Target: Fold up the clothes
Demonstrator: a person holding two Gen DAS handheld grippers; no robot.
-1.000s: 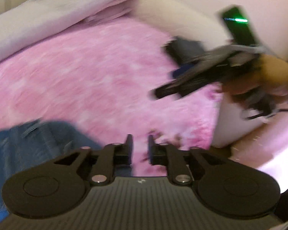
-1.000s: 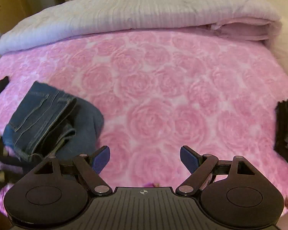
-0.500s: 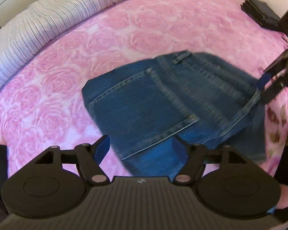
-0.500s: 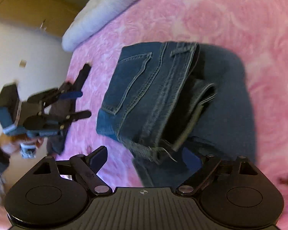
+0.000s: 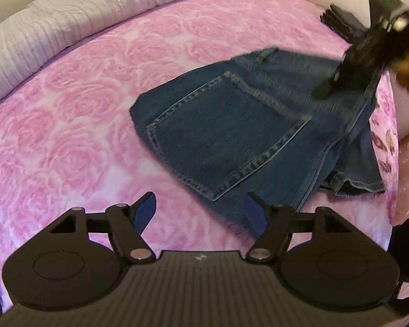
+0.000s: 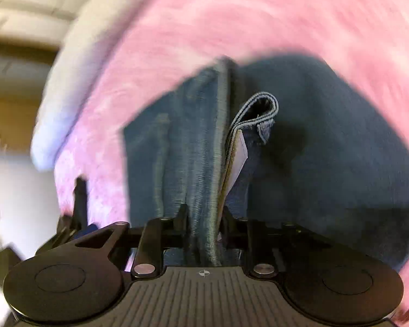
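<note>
Folded blue jeans lie on the pink rose-patterned bedspread, back pocket up. My left gripper is open and empty, just in front of the near edge of the jeans. My right gripper is shut on the waistband fold of the jeans; a belt loop and a white label stand up just beyond its fingers. In the left wrist view the right gripper shows at the far right edge of the jeans, blurred.
A folded grey-white quilt lies along the far side of the bed. A dark folded garment sits at the far right corner. The bed edge is at the right, with floor beyond.
My right gripper has come down onto the jeans and shut on their waistband. My left gripper stays open and the jeans sit slightly further right in its view.
</note>
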